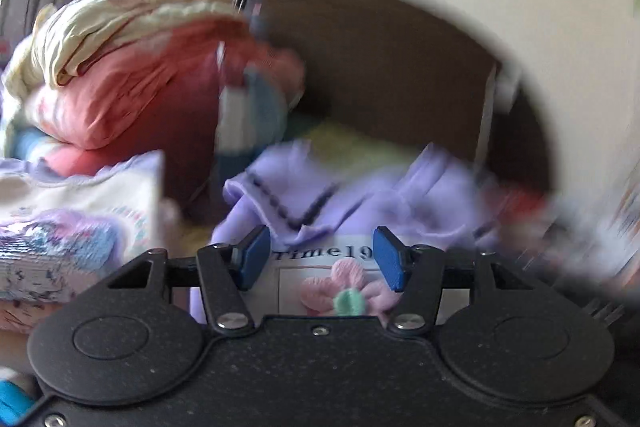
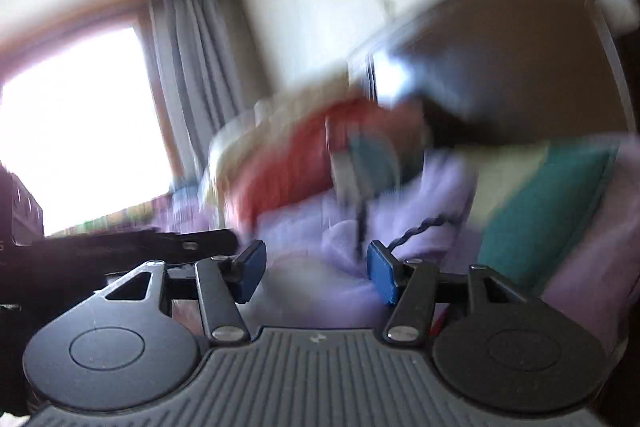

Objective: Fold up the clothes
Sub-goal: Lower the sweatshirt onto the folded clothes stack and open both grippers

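Observation:
A lilac garment (image 1: 352, 203) with dark trim and a flower patch (image 1: 348, 293) lies in front of my left gripper (image 1: 322, 257), which is open, its blue pads apart above the printed label. The same lilac garment (image 2: 420, 211) shows blurred in the right wrist view, ahead of my right gripper (image 2: 316, 269), also open with nothing between its pads. A heap of unfolded clothes, red (image 1: 132, 95) and cream (image 1: 80, 31), sits to the left behind it.
A folded white top with a pastel print (image 1: 76, 227) lies at left. A dark brown headboard (image 1: 392, 67) stands behind. A teal and lilac cushion (image 2: 548, 207) is at right, a curtained window (image 2: 88, 123) at left. The left gripper's body (image 2: 120, 247) shows at left.

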